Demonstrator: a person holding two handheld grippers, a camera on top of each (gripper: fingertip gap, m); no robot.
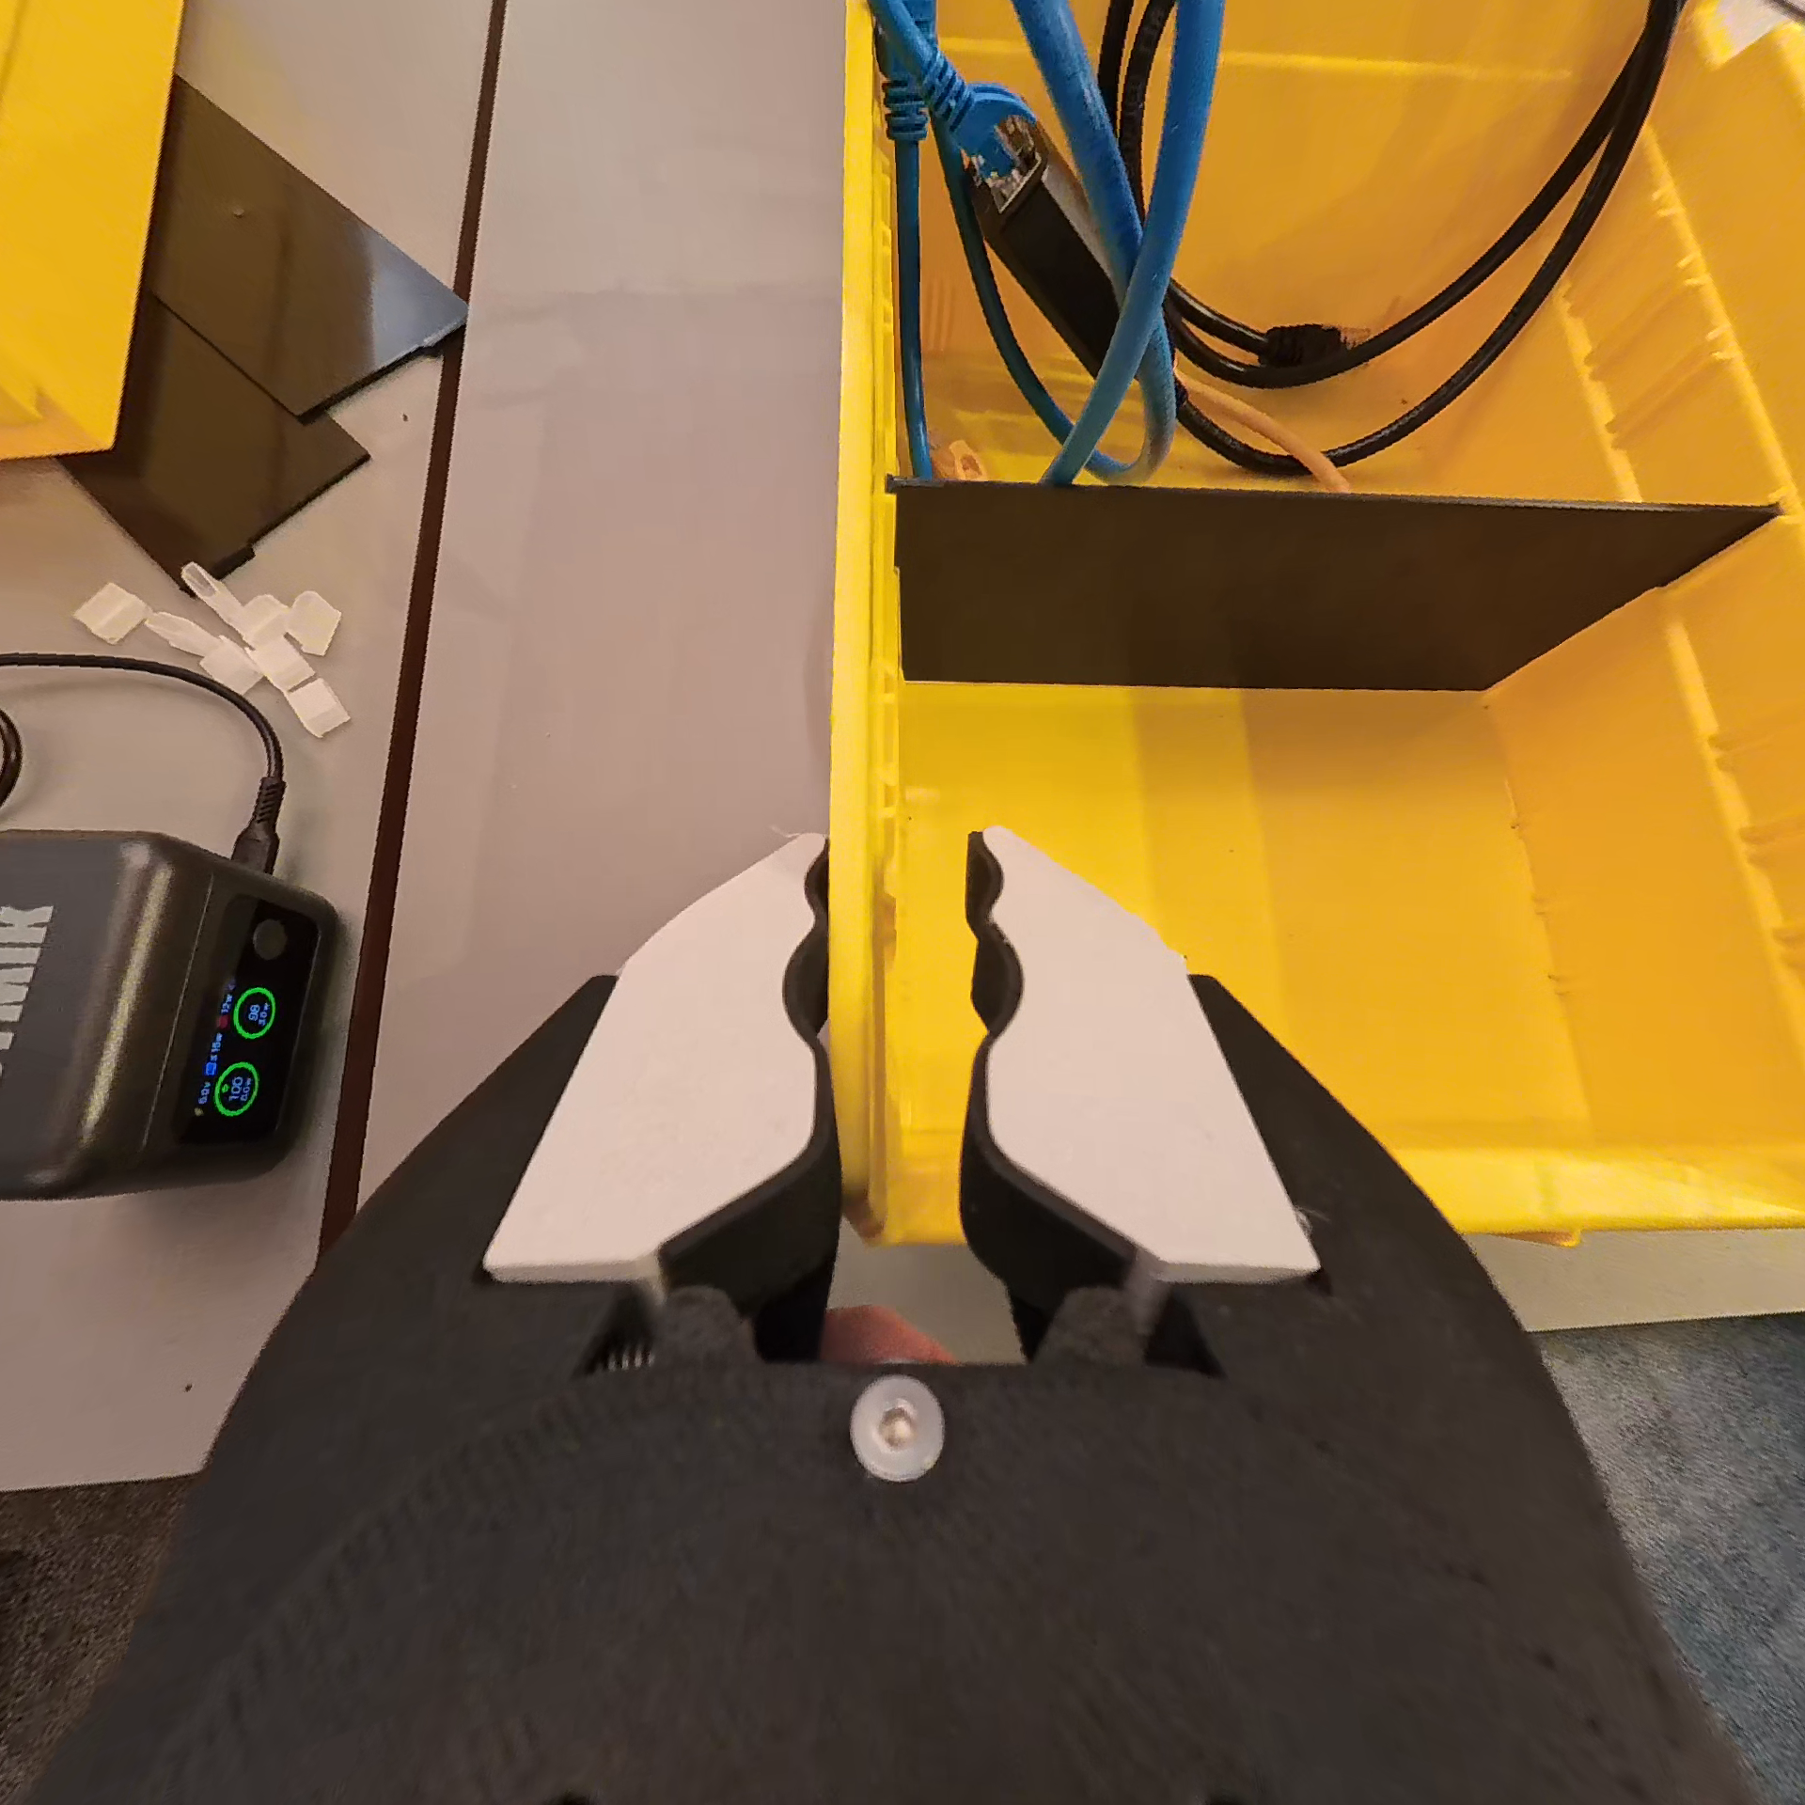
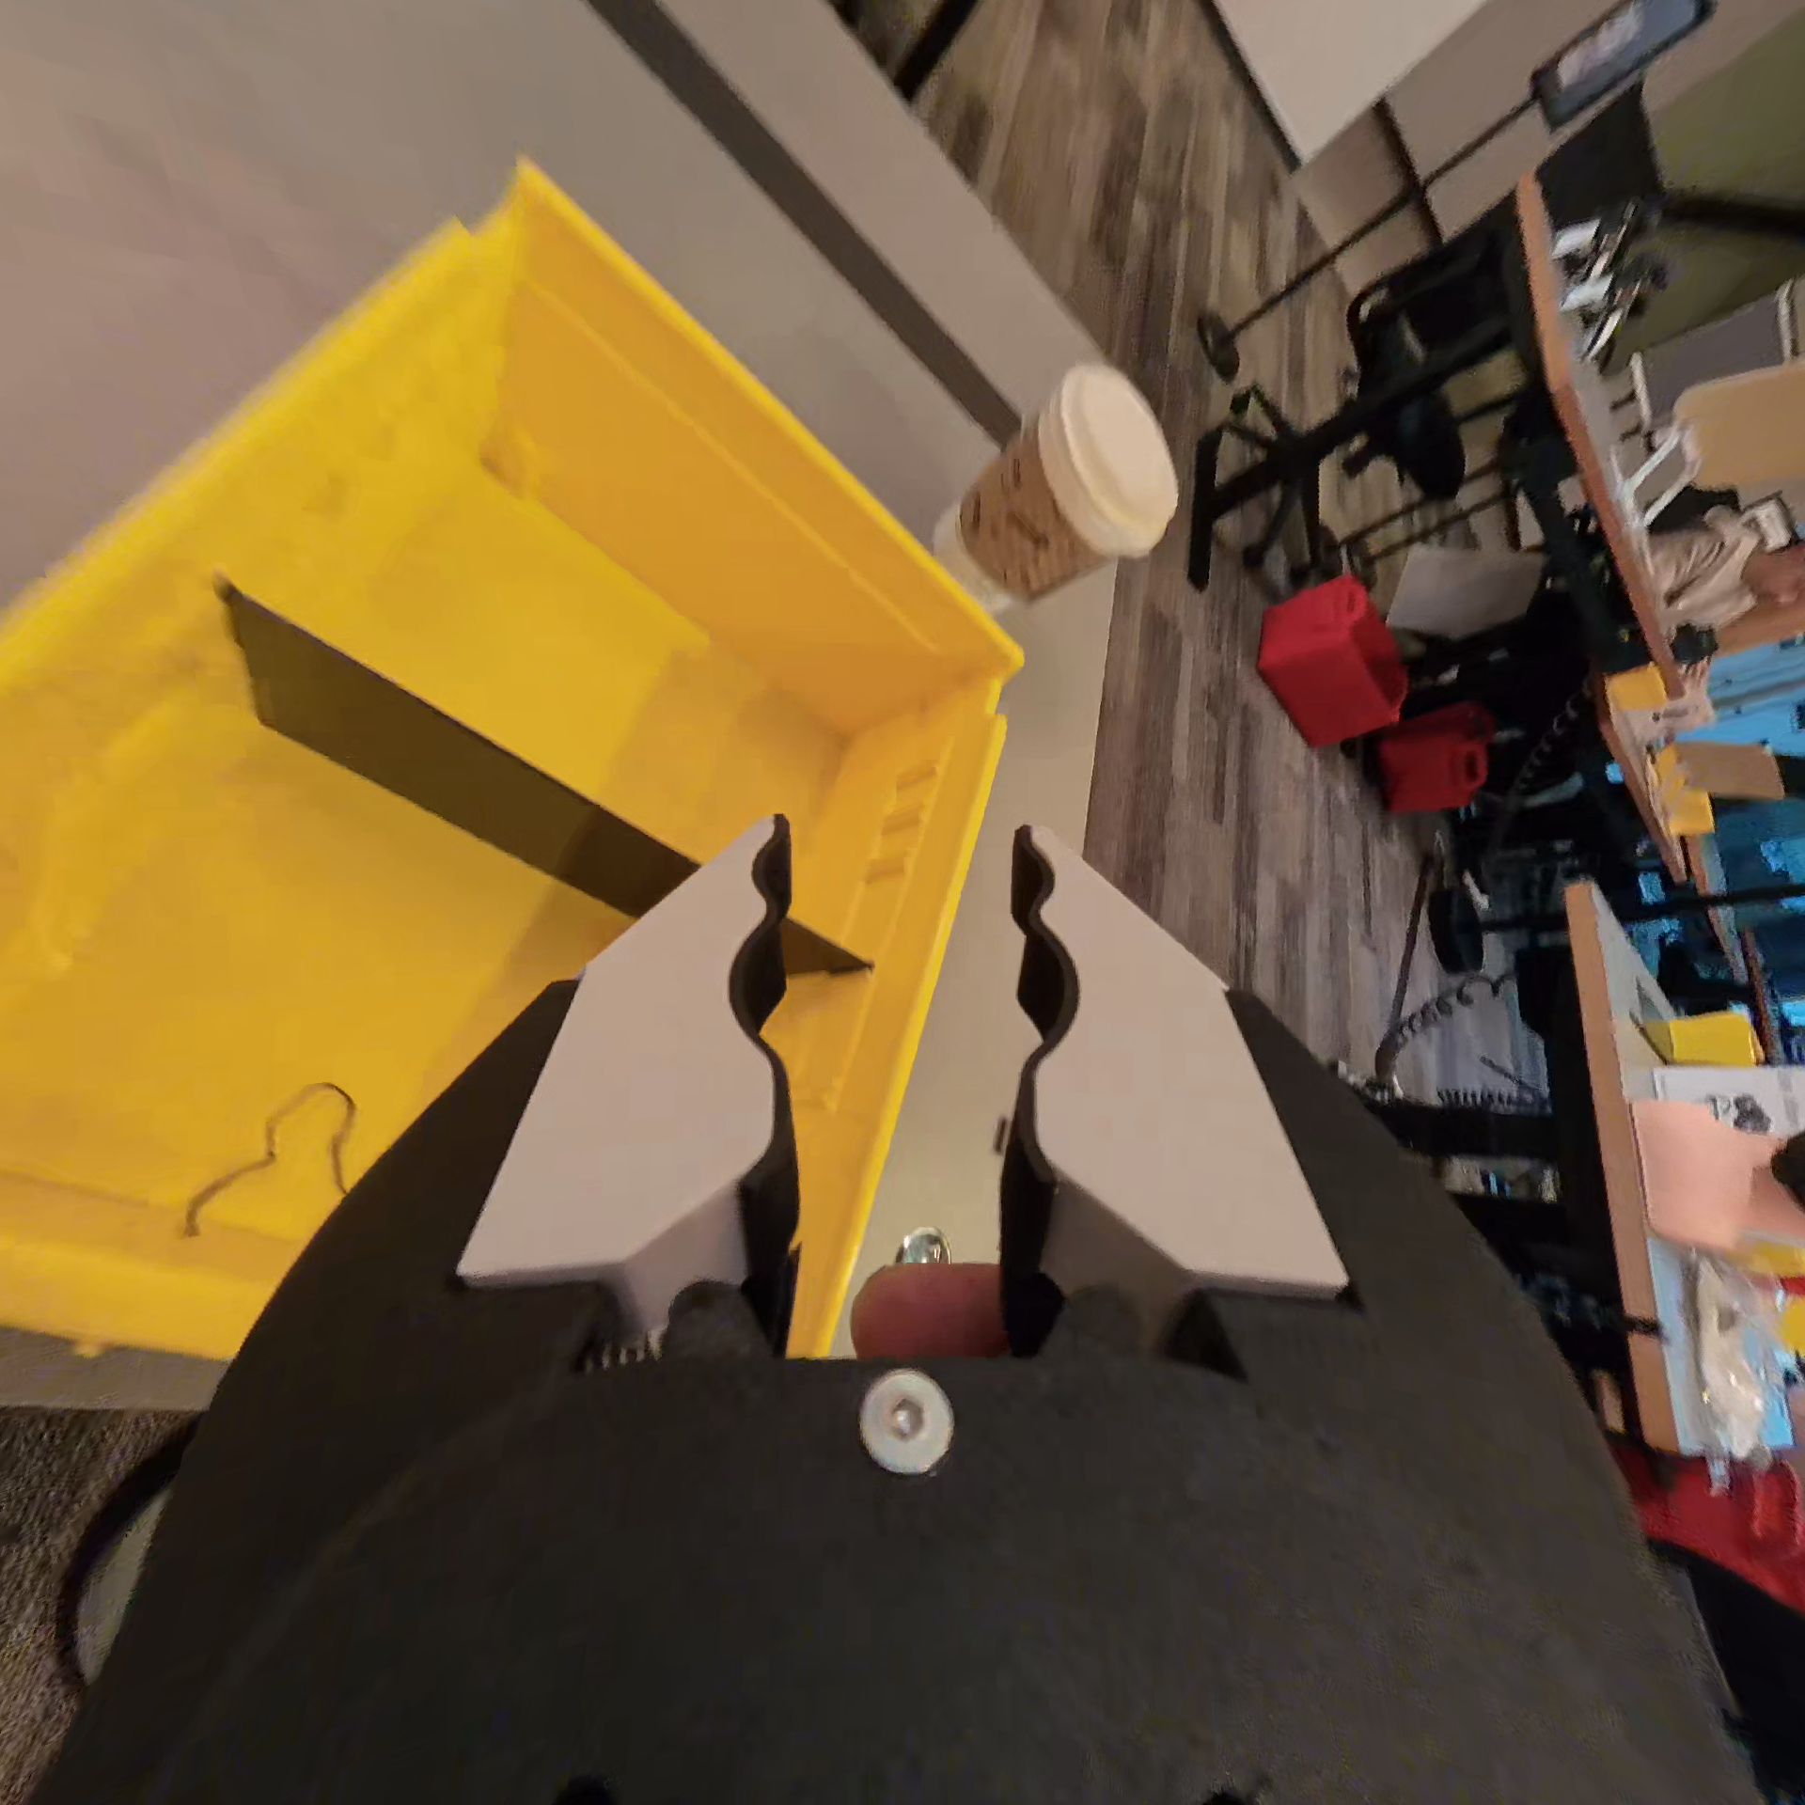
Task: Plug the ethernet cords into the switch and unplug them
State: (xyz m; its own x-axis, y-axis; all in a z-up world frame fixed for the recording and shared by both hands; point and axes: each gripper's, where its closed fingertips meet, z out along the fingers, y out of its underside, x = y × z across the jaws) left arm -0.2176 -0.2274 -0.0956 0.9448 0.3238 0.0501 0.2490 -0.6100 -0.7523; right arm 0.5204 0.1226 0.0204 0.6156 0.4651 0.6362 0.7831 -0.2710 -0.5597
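A yellow bin (image 1: 852, 488) with a black divider (image 1: 1270, 586) stands on a grey table. Its far compartment holds blue ethernet cords (image 1: 1162, 293), a black cable (image 1: 1465, 322) and a long black switch (image 1: 1065, 254) with a blue plug at its end. My left gripper (image 1: 899, 850) is open and empty, with its fingers on either side of the bin's left wall near the front corner. In the right wrist view my right gripper (image 2: 899, 840) is open and empty, over the bin's right wall (image 2: 938, 879), near the divider (image 2: 440, 742). The cords are out of that view.
On the table left of the bin lie a dark power pack with a lit screen (image 1: 156, 1006), small white plastic caps (image 1: 225, 635), black sheets (image 1: 244, 342) and a yellow box (image 1: 59, 195). A lidded paper cup (image 2: 1070, 479) stands beyond the bin's far right corner. A thin wire (image 2: 273, 1162) lies in the near compartment. Across from one pair of fingers to the other is roughly 85 centimeters.
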